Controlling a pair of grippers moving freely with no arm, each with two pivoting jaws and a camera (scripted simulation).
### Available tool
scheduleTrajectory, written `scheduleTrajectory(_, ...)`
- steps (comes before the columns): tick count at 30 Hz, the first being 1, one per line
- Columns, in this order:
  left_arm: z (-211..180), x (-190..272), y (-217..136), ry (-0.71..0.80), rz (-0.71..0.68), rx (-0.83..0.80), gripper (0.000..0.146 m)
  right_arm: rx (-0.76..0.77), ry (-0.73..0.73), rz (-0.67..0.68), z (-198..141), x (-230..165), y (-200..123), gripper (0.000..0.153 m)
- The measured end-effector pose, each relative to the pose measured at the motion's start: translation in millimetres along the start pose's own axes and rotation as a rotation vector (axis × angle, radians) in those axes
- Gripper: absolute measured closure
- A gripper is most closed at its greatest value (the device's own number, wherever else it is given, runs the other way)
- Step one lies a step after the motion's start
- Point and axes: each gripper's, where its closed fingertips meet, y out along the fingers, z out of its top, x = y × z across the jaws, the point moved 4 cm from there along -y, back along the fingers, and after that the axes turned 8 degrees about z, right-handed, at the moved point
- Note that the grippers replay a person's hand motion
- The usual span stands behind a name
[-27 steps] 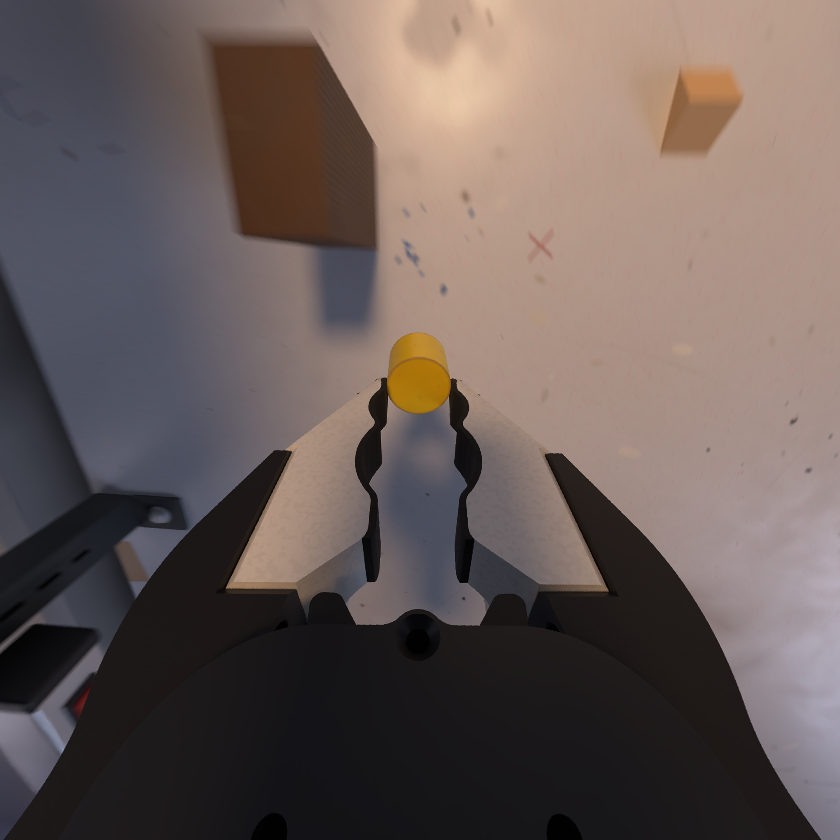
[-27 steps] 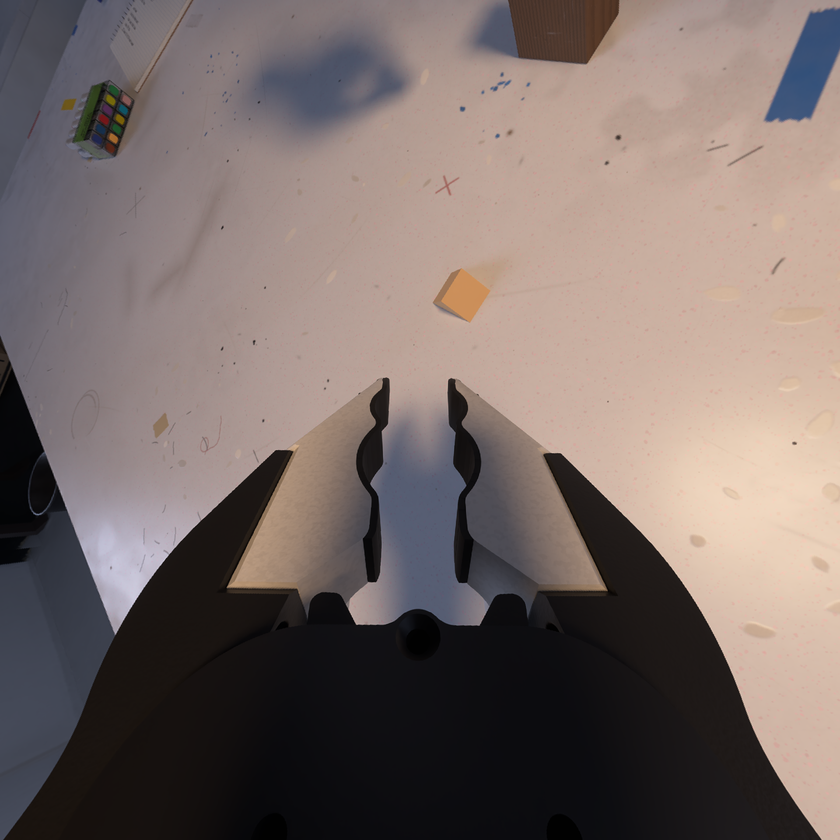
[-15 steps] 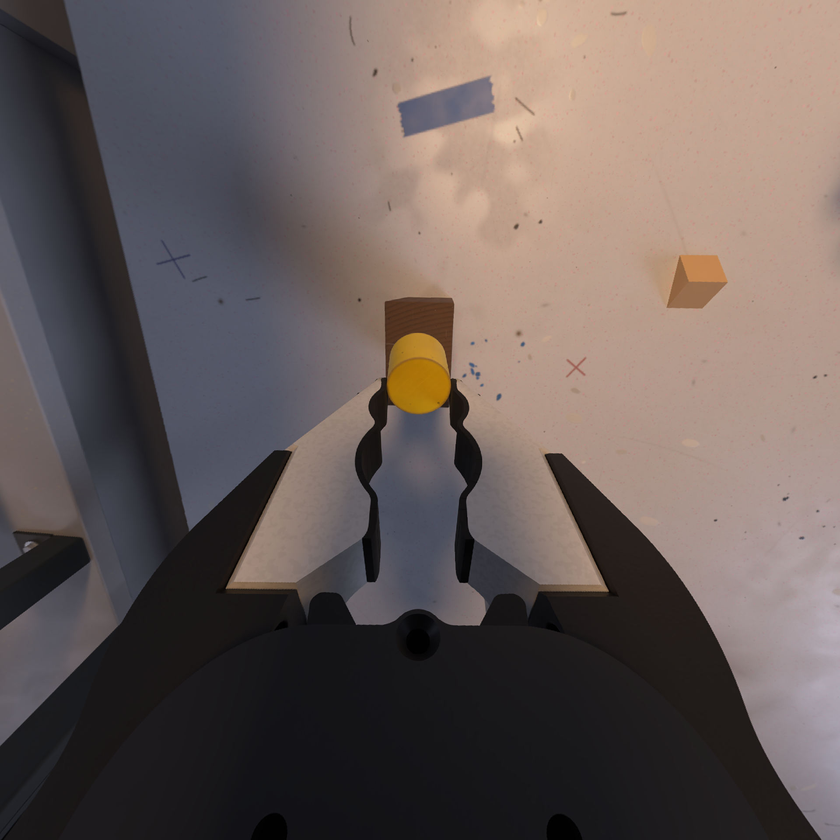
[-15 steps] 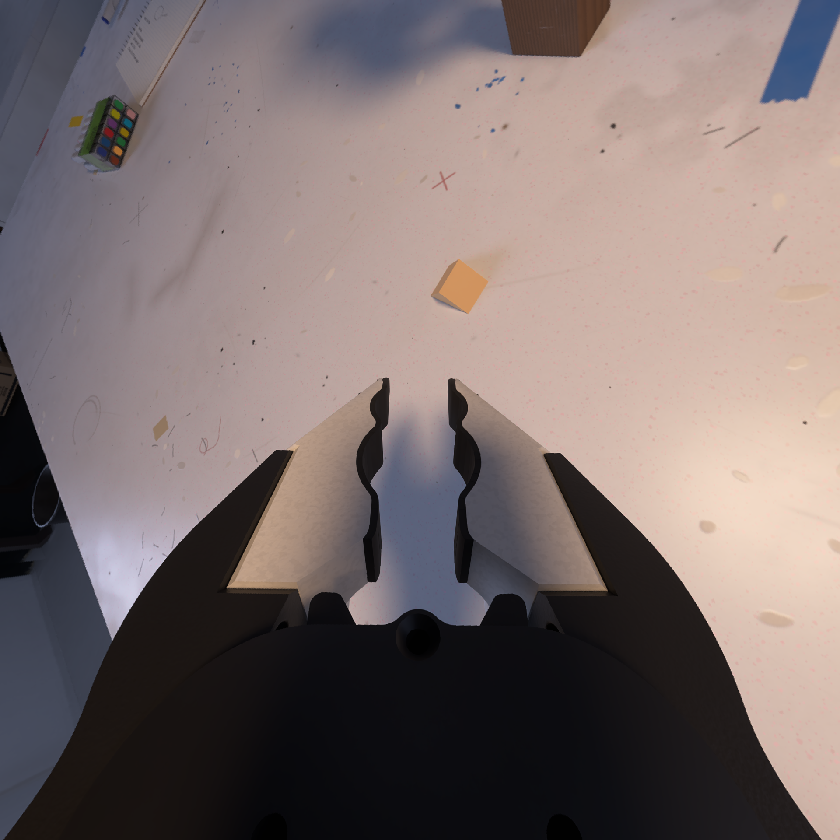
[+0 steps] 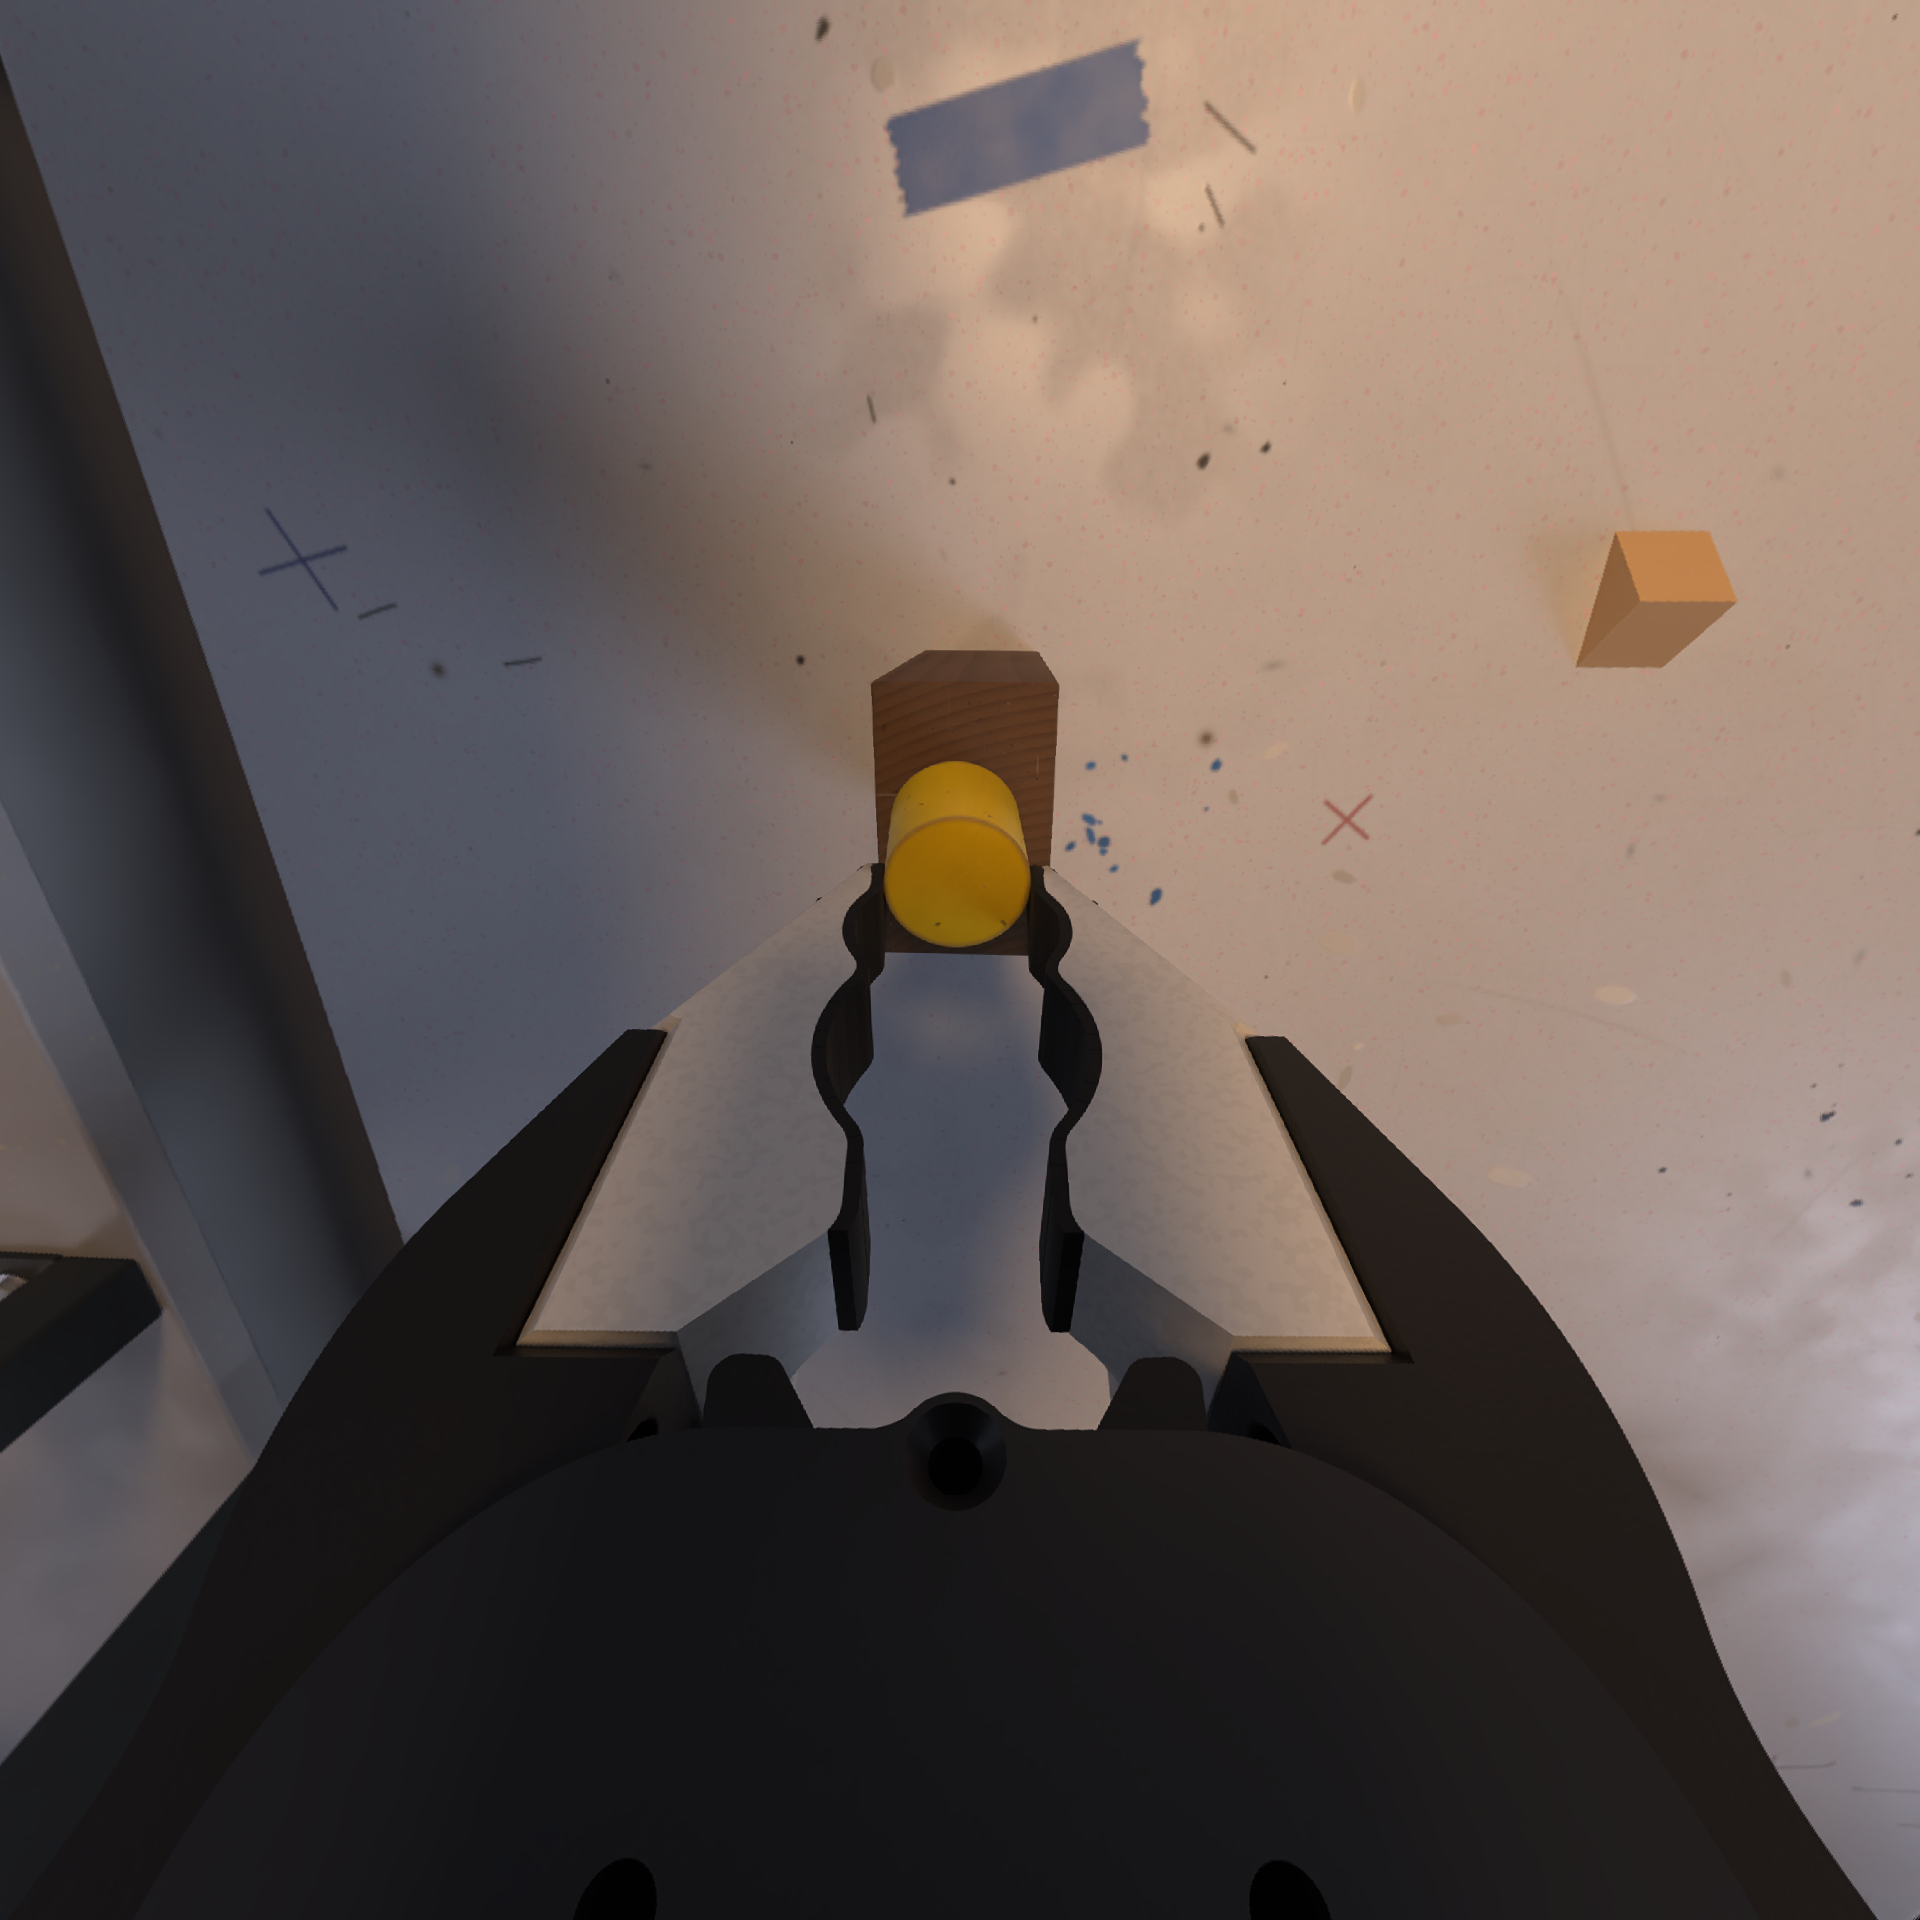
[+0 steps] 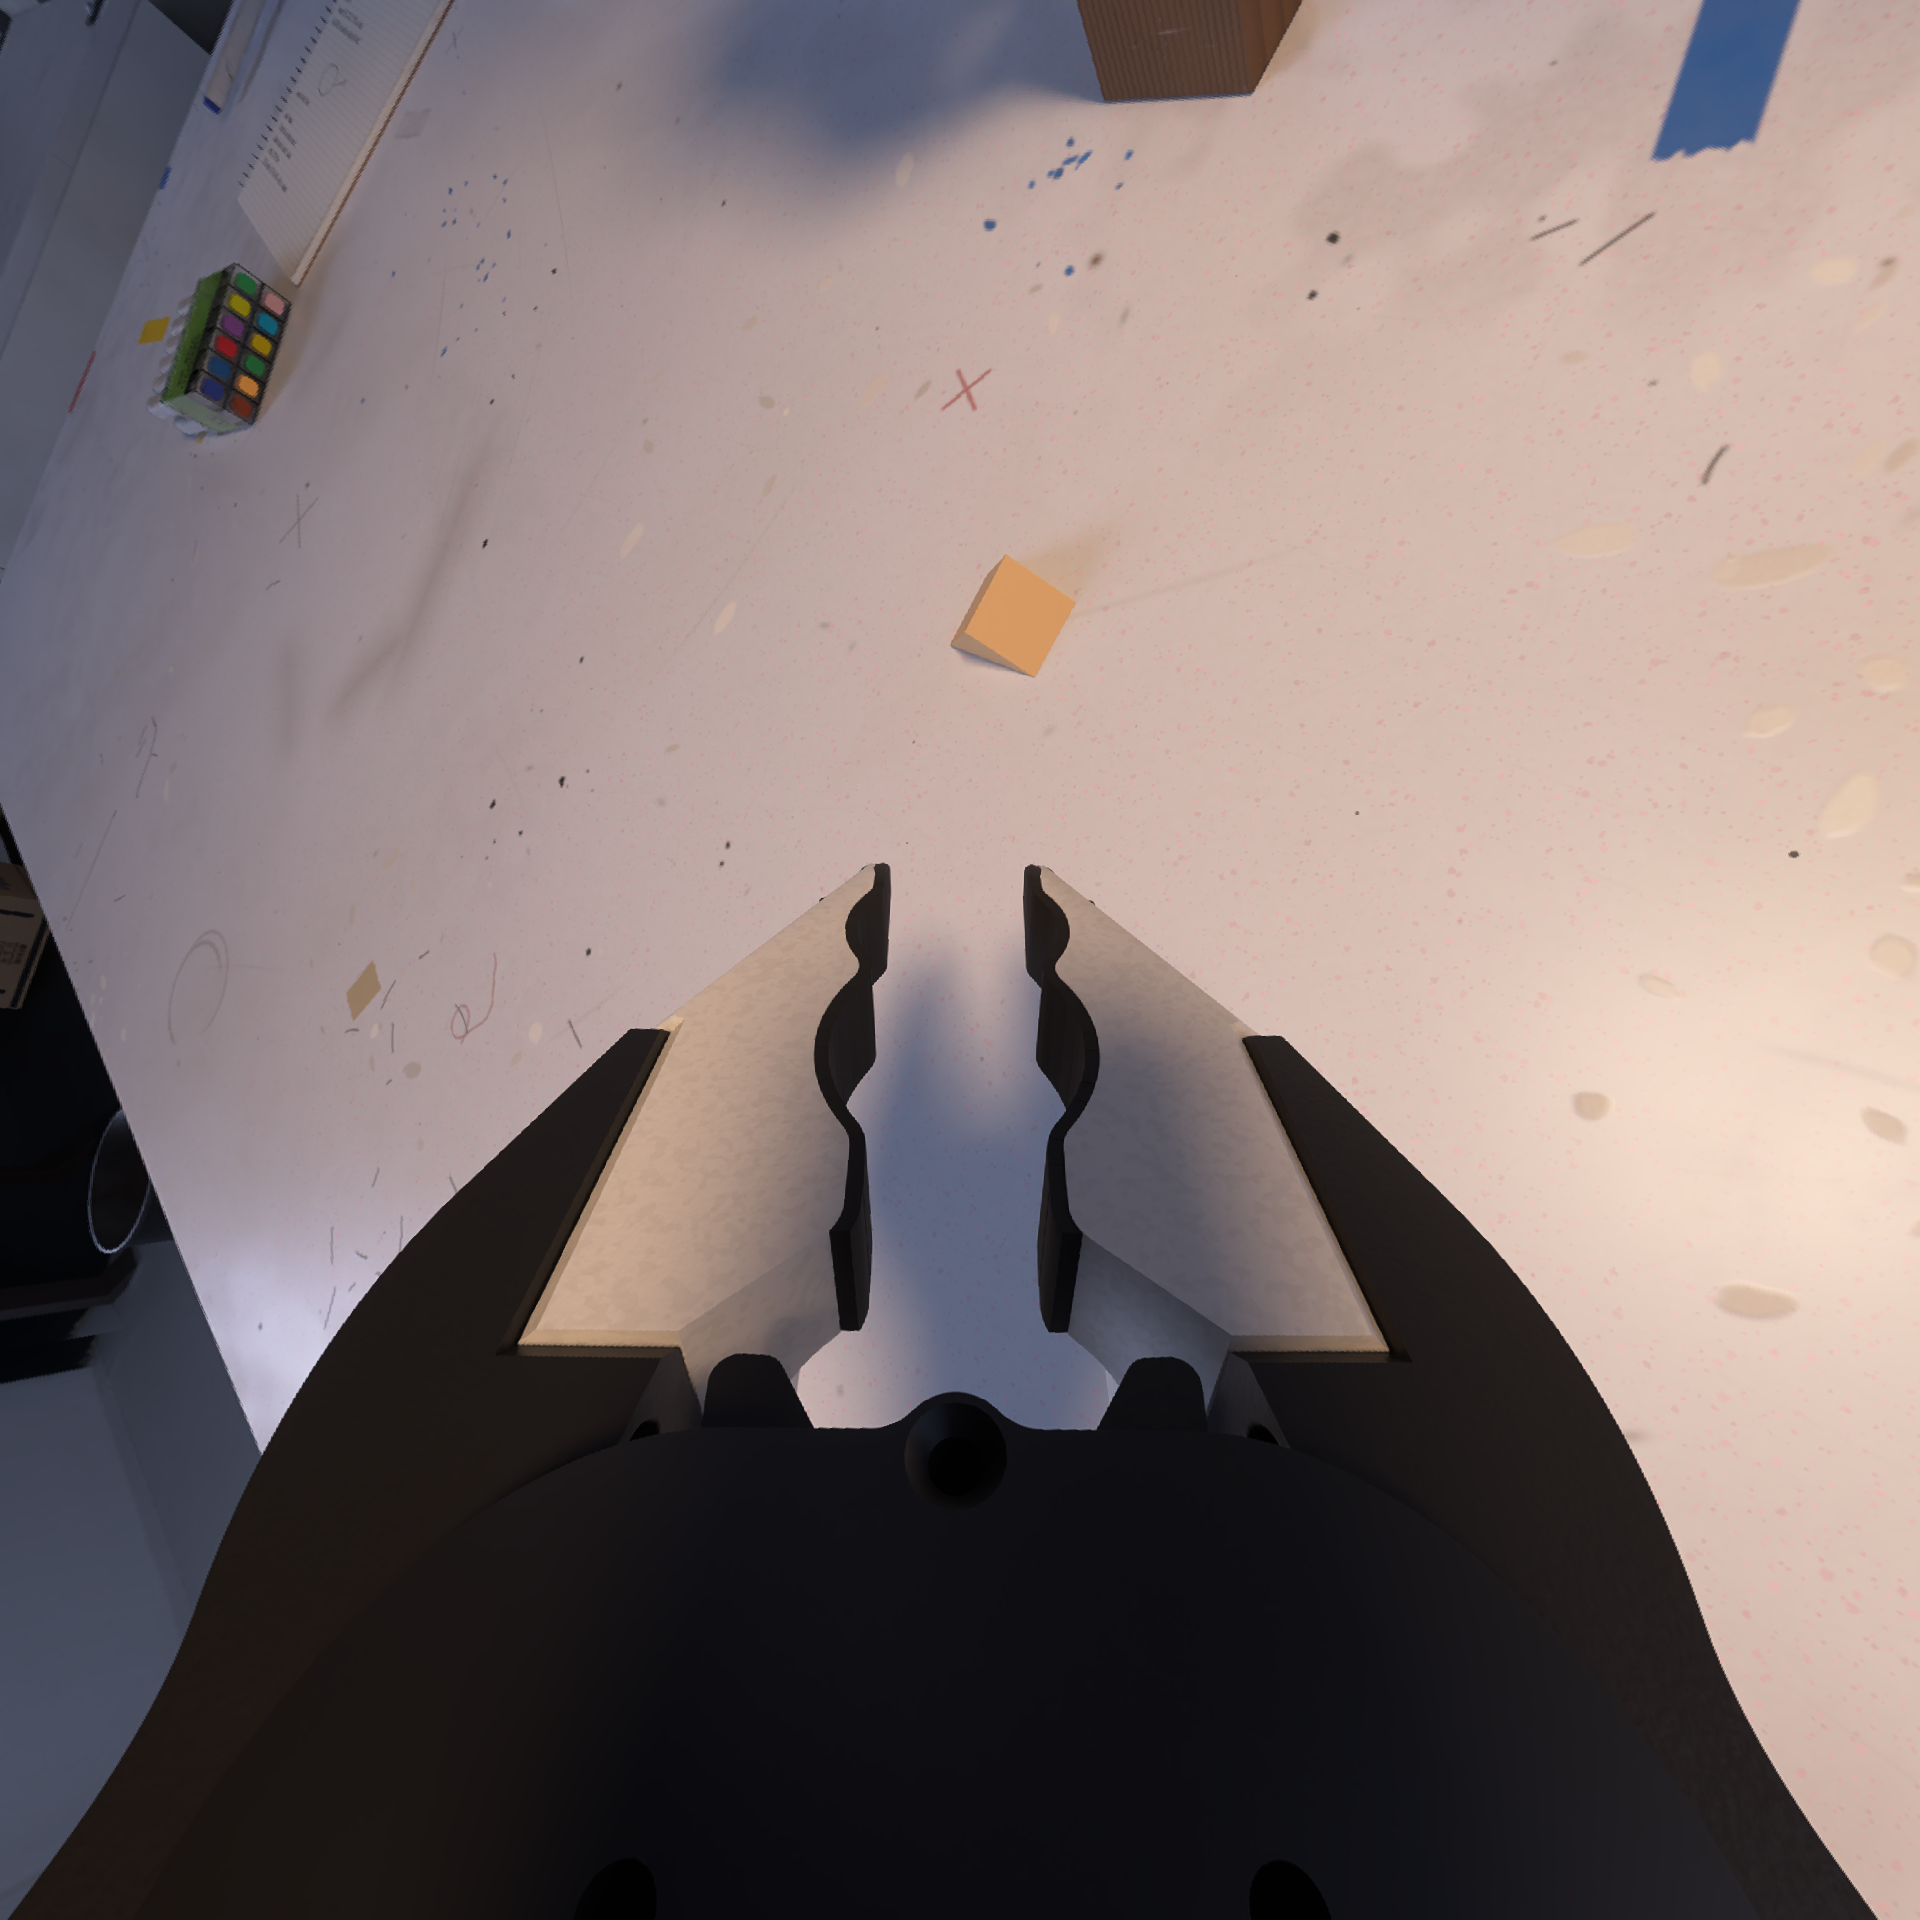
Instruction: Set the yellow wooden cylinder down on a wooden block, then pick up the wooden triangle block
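Observation:
My left gripper [image 5: 956, 894] is shut on the yellow wooden cylinder [image 5: 956, 868], held at its fingertips directly over a dark brown wooden block [image 5: 964, 717] on the white table. I cannot tell whether the cylinder touches the block. The light orange triangle block [image 5: 1654, 597] lies on the table to the right. In the right wrist view the triangle block [image 6: 1016, 615] lies ahead of my right gripper [image 6: 956, 894], which is open, empty and held above the table. The brown block [image 6: 1184, 47] shows at that view's top edge.
A strip of blue tape [image 5: 1018, 127] is stuck on the table beyond the brown block. A multicoloured cube [image 6: 223, 348] and a ruler-like strip [image 6: 332, 135] lie far left in the right wrist view. The table's left edge [image 6: 125, 1091] drops off to dark equipment.
The left gripper has swung over the brown block with the cylinder, and the block now sits right under the cylinder. The right gripper has crept slightly forward toward the triangle block.

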Motion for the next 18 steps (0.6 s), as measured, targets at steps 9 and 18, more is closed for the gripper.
scheduleTrajectory(9, 0.5, -1.3, -1.8, 0.047, 0.010, -0.031, 0.119, -0.003, -0.011, -0.004, 4.3, -1.9, 1.4, 0.127)
scheduleTrajectory(18, -1.3, 0.2, 0.0, 0.006, -0.017, -0.004, 0.119, -0.007, -0.013, -0.003, 5.8, -2.2, 3.9, 0.127)
